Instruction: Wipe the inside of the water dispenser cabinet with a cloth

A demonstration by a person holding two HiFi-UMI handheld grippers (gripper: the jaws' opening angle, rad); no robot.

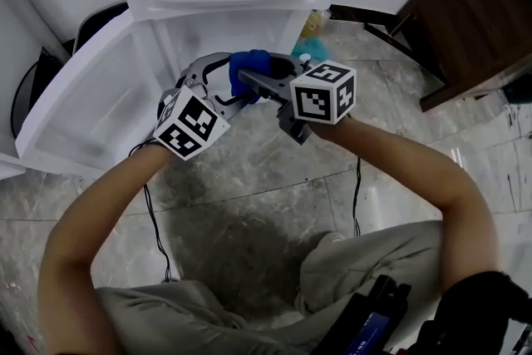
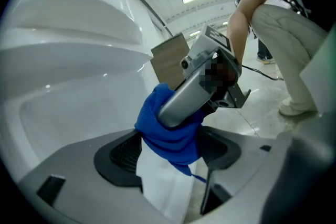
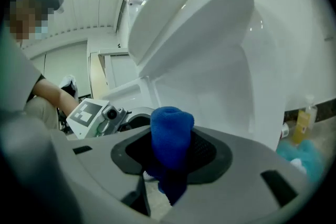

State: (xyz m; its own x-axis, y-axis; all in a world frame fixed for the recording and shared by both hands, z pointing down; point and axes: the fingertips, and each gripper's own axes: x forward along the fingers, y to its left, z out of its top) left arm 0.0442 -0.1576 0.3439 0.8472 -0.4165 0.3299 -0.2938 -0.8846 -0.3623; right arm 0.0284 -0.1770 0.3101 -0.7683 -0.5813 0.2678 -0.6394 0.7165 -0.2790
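Head view, centre: a crumpled blue cloth (image 1: 249, 62) hangs before the open white plastic dispenser cabinet (image 1: 199, 33). Left gripper view: the left gripper (image 2: 168, 153) gapes loosely around it. Right gripper view: the right gripper (image 3: 170, 155) pinches it. The wiping seems still ahead.

I see a dark wooden cabinet (image 1: 474, 21) at the floor's (image 1: 249, 179) far right edge. A yellow bottle (image 1: 314, 18) stands beside teal fluff (image 1: 308, 40), and a black cable (image 1: 156, 233) trails nearer me.
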